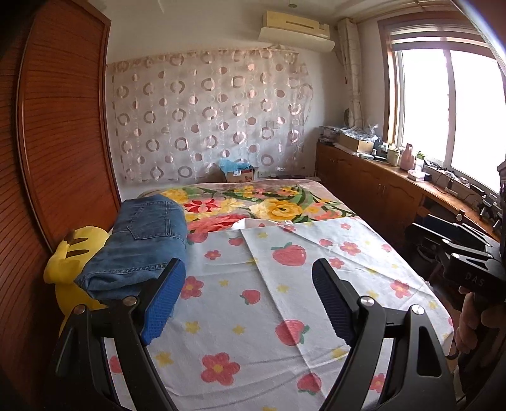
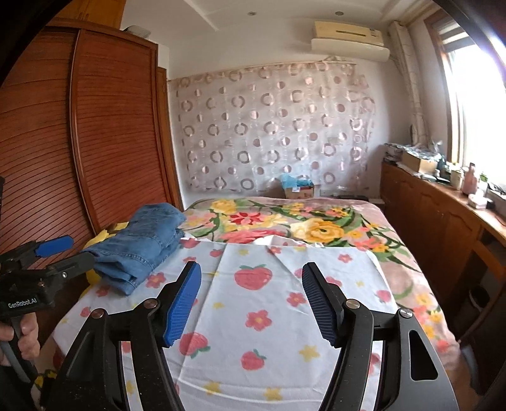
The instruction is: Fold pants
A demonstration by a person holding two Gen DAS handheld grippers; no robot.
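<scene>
Denim jeans (image 1: pixel 142 243) lie folded in a thick bundle at the left edge of the bed (image 1: pixel 373 221), resting partly on a yellow plush toy (image 1: pixel 63 262) that sits against the slatted wooden wardrobe (image 1: pixel 57 126). In the right wrist view the same jeans (image 2: pixel 142 246) show stacked layers with a stitched hem toward the camera. A white sheet (image 1: pixel 240 303) printed with strawberries and flowers covers the near half of the bed, and a floral blanket (image 1: pixel 272 202) covers the far half.

Both grippers hover above the sheet, well apart from the jeans. The left gripper (image 1: pixel 248 294) has its blue-padded fingers (image 1: pixel 164 300) spread wide with nothing between them; the right gripper (image 2: pixel 251 297) is likewise released and holds nothing. A hand (image 2: pixel 22 332) grips the left tool's handle at the edge of the right wrist view.

A circle-patterned curtain (image 1: pixel 205 117) hangs on the far wall beneath an air conditioner (image 1: pixel 295 30). A cluttered worktop (image 1: pixel 395 170) runs under the bright window (image 1: pixel 442 110) on the right.
</scene>
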